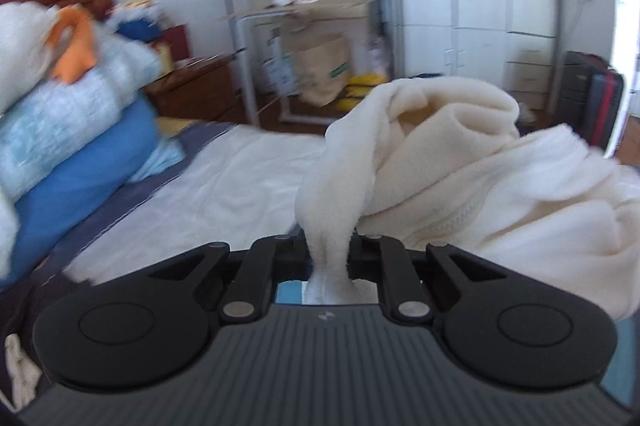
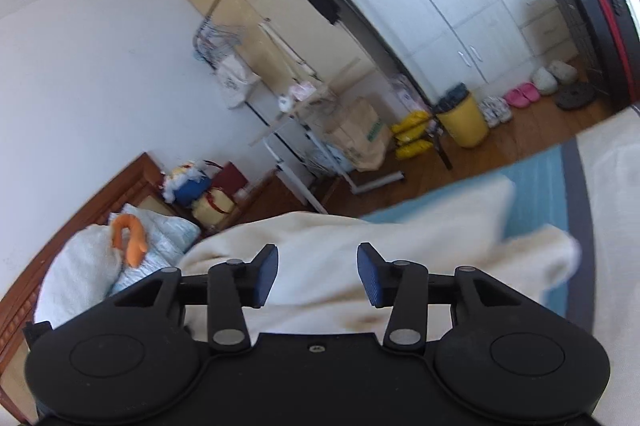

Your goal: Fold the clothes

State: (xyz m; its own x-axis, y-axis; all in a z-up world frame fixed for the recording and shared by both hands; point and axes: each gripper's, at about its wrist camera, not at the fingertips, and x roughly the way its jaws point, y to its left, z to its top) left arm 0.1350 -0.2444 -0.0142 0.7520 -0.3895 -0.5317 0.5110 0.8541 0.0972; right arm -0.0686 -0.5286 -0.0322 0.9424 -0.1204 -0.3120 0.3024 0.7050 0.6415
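Above the white-sheeted bed [image 1: 192,194], the left gripper [image 1: 330,258] clamps a bunched fold of the cream fleece garment [image 1: 440,162], while the right gripper [image 2: 318,272] hangs jaws apart, empty, just over the same fleece.

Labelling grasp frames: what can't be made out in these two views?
- Left wrist view: left gripper pads hidden by the cream fleece garment bunched between them.
- Same view: garment's type and right part unclear, blurred and cut by the edge.
- Right wrist view: right gripper open; fleece beneath blurred, contact unclear.
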